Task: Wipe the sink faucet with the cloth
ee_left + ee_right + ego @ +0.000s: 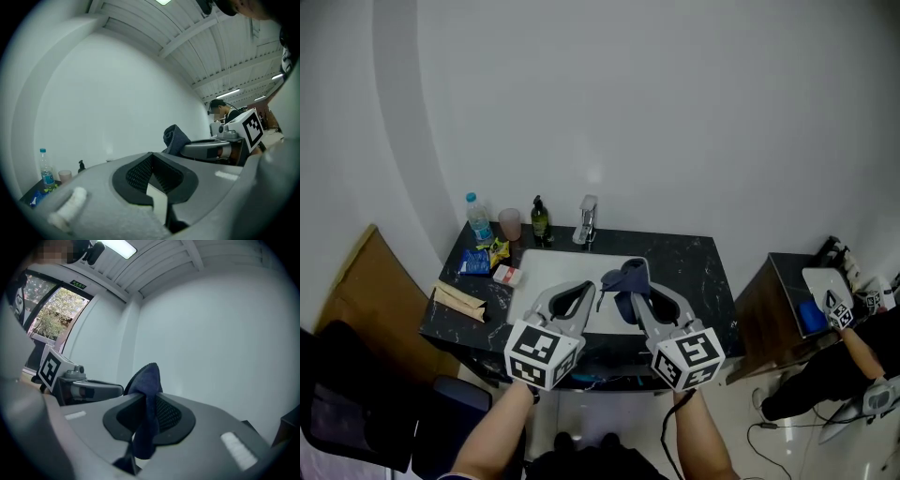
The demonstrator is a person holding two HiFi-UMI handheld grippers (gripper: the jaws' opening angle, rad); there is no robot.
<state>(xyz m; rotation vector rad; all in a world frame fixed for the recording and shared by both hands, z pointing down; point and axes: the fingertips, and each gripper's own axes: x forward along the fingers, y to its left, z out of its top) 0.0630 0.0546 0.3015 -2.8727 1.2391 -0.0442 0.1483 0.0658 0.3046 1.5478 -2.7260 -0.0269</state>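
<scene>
A chrome faucet (586, 220) stands at the back rim of the white sink (546, 277) set in a black marble counter (694, 267). Both grippers hover side by side over the sink's front part, pointing toward the wall. My right gripper (636, 272) (149, 401) is shut on a dark blue cloth (623, 281) (147, 378); the cloth sticks up past the jaws and hangs below them. My left gripper (588, 287) (151, 158) is shut with nothing in it. The cloth (176, 137) also shows in the left gripper view, to the right. Neither gripper touches the faucet.
On the counter's left part are a water bottle (476, 217), a pink cup (510, 223), a dark soap bottle (540, 220), snack packets (478, 261), a small box (507, 275) and a brown paper wrap (457, 300). Cardboard (356, 281) leans at left. Another person works at a side table (787, 300).
</scene>
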